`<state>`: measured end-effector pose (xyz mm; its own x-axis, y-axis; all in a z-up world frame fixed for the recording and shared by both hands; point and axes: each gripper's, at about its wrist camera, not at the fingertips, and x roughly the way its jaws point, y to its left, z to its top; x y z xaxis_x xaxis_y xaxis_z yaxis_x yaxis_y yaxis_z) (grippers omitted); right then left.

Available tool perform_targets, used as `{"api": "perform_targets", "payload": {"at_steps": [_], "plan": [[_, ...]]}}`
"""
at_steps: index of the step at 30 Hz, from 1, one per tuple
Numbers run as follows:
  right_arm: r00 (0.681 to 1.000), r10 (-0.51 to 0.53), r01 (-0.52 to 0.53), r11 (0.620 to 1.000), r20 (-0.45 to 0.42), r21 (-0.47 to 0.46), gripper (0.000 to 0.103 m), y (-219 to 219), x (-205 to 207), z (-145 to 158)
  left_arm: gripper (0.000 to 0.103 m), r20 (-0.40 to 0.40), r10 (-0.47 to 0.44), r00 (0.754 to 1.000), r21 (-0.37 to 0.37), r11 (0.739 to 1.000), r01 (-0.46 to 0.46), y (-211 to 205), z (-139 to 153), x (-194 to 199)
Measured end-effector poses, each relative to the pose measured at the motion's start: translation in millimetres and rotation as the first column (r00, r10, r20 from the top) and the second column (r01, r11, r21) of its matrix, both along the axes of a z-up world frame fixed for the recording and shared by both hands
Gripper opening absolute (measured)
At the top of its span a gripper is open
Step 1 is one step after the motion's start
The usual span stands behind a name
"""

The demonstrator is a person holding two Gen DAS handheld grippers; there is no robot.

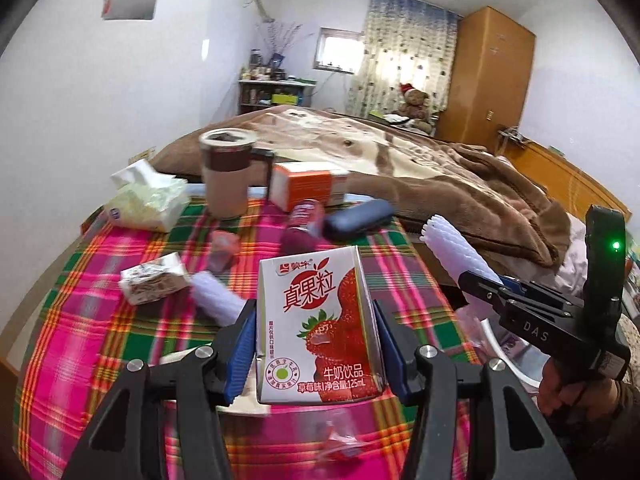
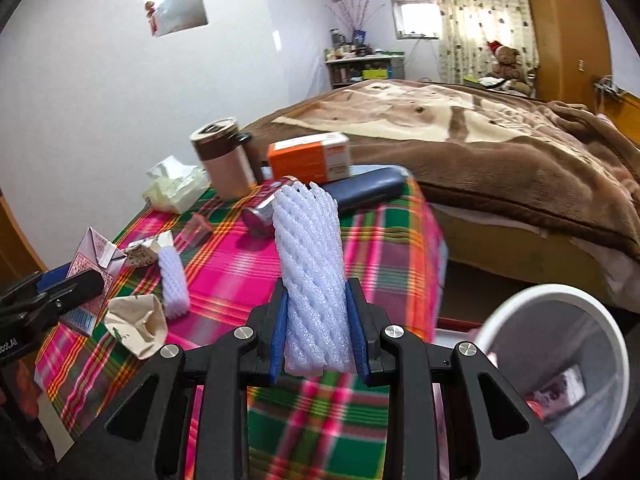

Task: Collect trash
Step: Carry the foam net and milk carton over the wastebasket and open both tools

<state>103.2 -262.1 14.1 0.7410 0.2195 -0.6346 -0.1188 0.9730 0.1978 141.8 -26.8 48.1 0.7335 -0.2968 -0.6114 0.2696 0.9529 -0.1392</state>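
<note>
My left gripper [image 1: 316, 336] is shut on a strawberry milk carton [image 1: 320, 328] and holds it upright above the plaid tablecloth [image 1: 100, 340]. The carton also shows at the left of the right wrist view [image 2: 94, 276]. My right gripper [image 2: 320, 332] is shut on a white foam fruit net [image 2: 310, 272] and holds it upright over the table's right edge; the net also shows in the left wrist view [image 1: 456, 248]. A white trash bin [image 2: 560, 364] stands below right of it. A second foam net [image 2: 173, 284], a crumpled paper [image 2: 138, 324] and a crushed small carton [image 1: 154, 283] lie on the table.
At the back of the table stand a mug [image 1: 226, 172], a tissue pack [image 1: 146, 200], an orange box [image 1: 308, 186], a lying can [image 1: 302, 224] and a dark case [image 1: 358, 220]. A bed with a brown blanket [image 2: 500, 152] is to the right.
</note>
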Motion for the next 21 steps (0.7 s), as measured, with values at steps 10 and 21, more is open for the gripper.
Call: {"api": "perform_targets", "payload": {"at_steps": [10,21], "plan": [[0.995,-0.096,0.096,0.995,0.014,-0.009,0.028,-40,-22,2,0.055,0.015,-0.099,0.995,0.018,0.995,0.099,-53,5,-15],[0.969,-0.247,0.247,0.968,0.015,-0.049,0.028,-98,-55,5,0.055,0.016,-0.242,0.970,0.033,0.970,0.241,-127,5,-23]]}}
